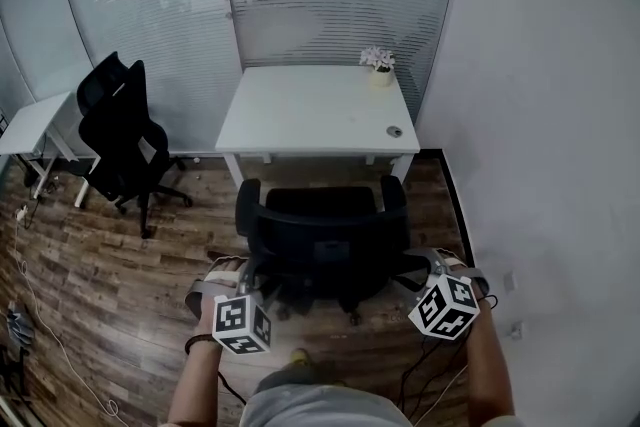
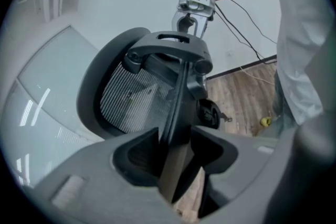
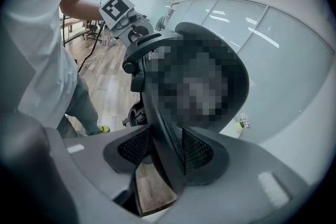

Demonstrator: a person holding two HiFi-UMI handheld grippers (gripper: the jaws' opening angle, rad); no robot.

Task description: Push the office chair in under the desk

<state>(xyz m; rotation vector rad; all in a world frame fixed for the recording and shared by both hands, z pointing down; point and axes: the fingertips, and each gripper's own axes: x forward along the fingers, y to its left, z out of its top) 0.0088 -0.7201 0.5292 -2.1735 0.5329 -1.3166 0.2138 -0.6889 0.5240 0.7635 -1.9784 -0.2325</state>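
Note:
The black office chair (image 1: 325, 233) stands on the wood floor just in front of the white desk (image 1: 300, 110), with its seat at the desk's front edge. My left gripper (image 1: 246, 271) is shut on the left edge of the mesh backrest (image 2: 137, 93), and the rim runs between its jaws (image 2: 176, 148). On the right edge of the backrest (image 3: 157, 86), my right gripper (image 1: 424, 265) is shut too, its jaws (image 3: 164, 152) clamped on the rim. Each gripper view shows the other gripper across the chair's top: the right gripper (image 2: 190, 13) and the left gripper (image 3: 131, 26).
A small flower pot (image 1: 380, 67) and a cable grommet (image 1: 394, 131) are on the desk. A second black chair (image 1: 122, 137) and another white desk (image 1: 30, 123) stand to the left. The white wall (image 1: 540, 115) is close on the right, and cables (image 1: 40, 315) lie on the floor.

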